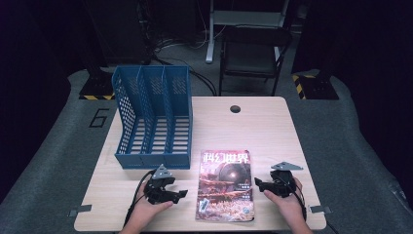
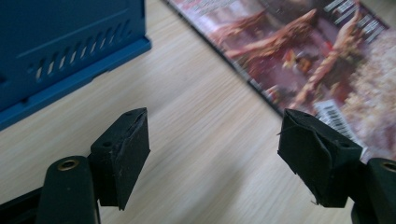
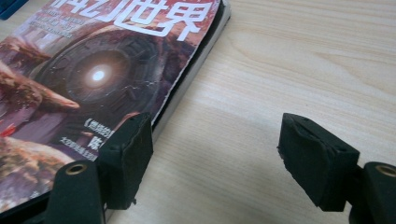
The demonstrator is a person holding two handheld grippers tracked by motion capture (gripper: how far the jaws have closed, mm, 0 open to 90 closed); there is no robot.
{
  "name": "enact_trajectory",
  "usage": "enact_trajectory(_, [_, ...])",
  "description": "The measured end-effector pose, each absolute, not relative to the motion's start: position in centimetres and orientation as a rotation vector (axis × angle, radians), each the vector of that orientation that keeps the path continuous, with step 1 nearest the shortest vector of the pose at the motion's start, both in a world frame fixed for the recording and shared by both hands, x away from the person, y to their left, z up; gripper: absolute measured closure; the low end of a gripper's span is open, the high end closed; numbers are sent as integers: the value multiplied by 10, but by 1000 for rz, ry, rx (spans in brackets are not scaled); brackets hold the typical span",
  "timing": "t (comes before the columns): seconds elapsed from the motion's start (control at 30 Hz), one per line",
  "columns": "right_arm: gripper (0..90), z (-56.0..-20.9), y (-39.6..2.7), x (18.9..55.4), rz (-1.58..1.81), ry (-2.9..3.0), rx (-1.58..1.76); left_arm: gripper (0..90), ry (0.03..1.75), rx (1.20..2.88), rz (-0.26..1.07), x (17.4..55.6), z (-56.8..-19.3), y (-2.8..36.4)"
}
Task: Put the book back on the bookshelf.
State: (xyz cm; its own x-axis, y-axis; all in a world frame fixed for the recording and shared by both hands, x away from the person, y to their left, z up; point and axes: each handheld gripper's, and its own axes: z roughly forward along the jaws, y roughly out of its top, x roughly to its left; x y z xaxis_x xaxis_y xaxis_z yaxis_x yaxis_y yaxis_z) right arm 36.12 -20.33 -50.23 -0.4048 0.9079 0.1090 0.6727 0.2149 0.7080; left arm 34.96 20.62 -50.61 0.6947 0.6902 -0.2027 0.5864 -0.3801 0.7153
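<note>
A magazine [image 1: 225,185] with a reddish science-fiction cover lies flat near the table's front edge, between my two grippers. My left gripper [image 1: 181,193] rests on the wood just left of it, open, nothing between its jaws; in the left gripper view [image 2: 215,154] the magazine [image 2: 317,51] lies at upper right. My right gripper [image 1: 258,184] sits just right of the magazine, open and empty; in the right gripper view [image 3: 215,158] its left jaw hangs over the magazine's [image 3: 93,70] right edge.
A blue three-slot file rack [image 1: 153,119] stands at the table's left rear, its front lip [image 2: 70,60] close to my left gripper. A round cable hole [image 1: 235,108] is at the back centre. A dark chair [image 1: 253,53] stands behind the table [image 1: 272,131].
</note>
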Motion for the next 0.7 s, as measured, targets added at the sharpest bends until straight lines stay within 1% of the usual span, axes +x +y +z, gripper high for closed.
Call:
enact_trajectory(0.07, [258, -496, -198, 361, 975, 2187, 1448, 249, 961, 2106, 154, 350, -503, 199])
enact_trajectory(0.1, [250, -489, -193, 361, 954, 2211, 1433, 275, 962, 2104, 163, 349, -502, 195])
enact_trajectory(0.13, [250, -489, -193, 361, 954, 2211, 1433, 275, 953, 2117, 145, 349, -501, 193])
enact_trajectory(0.2, [238, -482, -188, 366, 974, 2239, 1457, 318, 958, 2128, 122, 349, -502, 184])
enact_trajectory(0.33, [244, -479, -181, 375, 996, 2221, 1499, 336, 945, 2147, 131, 351, -505, 175])
enact_trajectory(0.63, [252, -489, -172, 385, 1035, 2157, 1543, 321, 940, 2188, 125, 353, -515, 153])
enact_trajectory(0.7, [253, -495, -172, 386, 1030, 2151, 1542, 316, 923, 2192, 159, 352, -516, 149])
